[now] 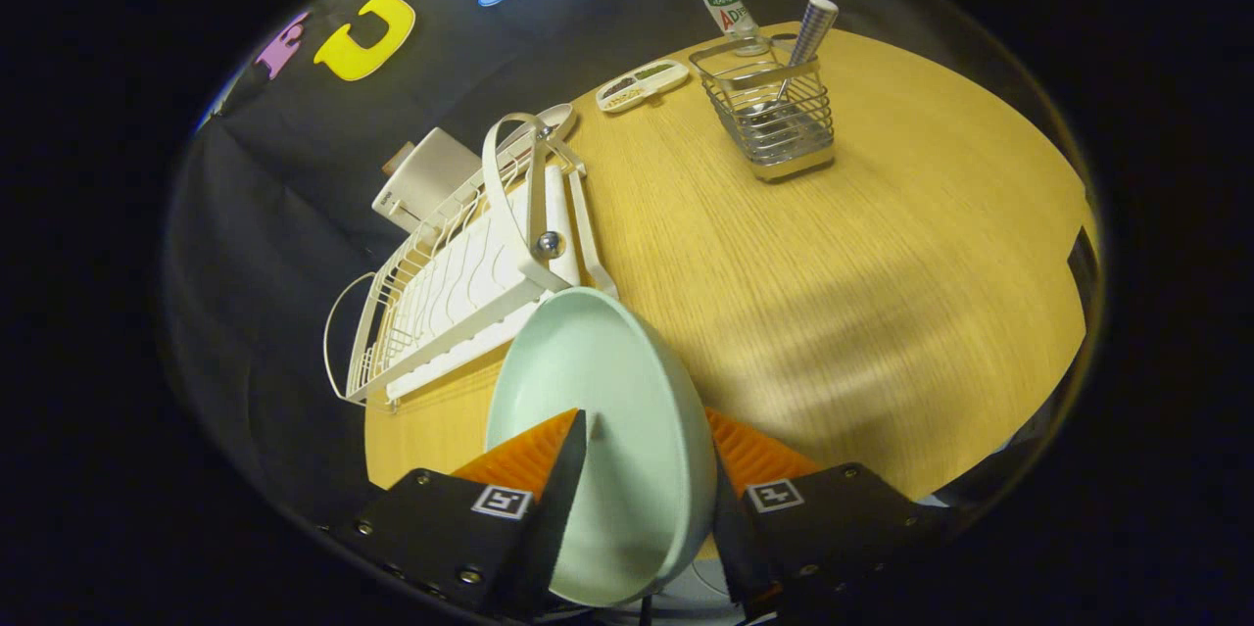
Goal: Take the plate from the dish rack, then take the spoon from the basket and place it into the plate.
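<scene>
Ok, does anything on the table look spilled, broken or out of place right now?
Nothing stands out. The plate is held on edge between the fingers of the hand-held gripper, clear of the dish rack; the spoon stands in the basket.

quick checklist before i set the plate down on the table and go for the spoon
1. Plate held between both fingers of the claw: ok.
2. Plate out of the dish rack: ok.
3. Bare table beside the rack for setting down: ok.
4. Spoon standing in the basket, handle up: ok.
5. Bottle close behind the basket, may crowd the reach: cannot tell.
</scene>
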A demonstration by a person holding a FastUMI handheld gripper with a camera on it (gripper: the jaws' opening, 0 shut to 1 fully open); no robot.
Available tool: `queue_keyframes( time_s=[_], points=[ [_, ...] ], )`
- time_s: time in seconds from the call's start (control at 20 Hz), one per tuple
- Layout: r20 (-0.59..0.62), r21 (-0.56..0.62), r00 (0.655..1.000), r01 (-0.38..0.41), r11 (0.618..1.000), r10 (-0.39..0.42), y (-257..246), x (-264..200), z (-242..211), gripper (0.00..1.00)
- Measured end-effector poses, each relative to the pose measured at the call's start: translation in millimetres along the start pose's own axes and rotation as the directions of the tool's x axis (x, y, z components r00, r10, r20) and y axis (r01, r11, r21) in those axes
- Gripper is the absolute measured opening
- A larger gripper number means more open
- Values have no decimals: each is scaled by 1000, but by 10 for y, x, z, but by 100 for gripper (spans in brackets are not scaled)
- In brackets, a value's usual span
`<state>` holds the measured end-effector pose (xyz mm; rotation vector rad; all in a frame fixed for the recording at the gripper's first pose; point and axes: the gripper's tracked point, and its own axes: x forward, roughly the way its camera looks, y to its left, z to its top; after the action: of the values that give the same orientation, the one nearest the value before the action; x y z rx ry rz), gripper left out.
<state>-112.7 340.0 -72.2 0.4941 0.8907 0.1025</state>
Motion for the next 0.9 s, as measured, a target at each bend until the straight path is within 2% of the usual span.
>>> queue_keyframes(
  time_s=[0.05,0.2,0.35,0.45,0.6,0.9],
  points=[
    [10,-6,1000,8,1000,-8,-32,-20,32,72],
    [79,-25,996,52,998,-50,-164,-146,243,72],
    [258,-129,961,138,982,-101,-226,-528,770,72],
    [385,-184,915,202,962,-118,-207,-867,1202,71],
    [543,-201,833,248,948,-103,-129,-1378,1802,71],
    [736,-239,675,323,916,-46,98,-2181,2687,71]
  ],
)
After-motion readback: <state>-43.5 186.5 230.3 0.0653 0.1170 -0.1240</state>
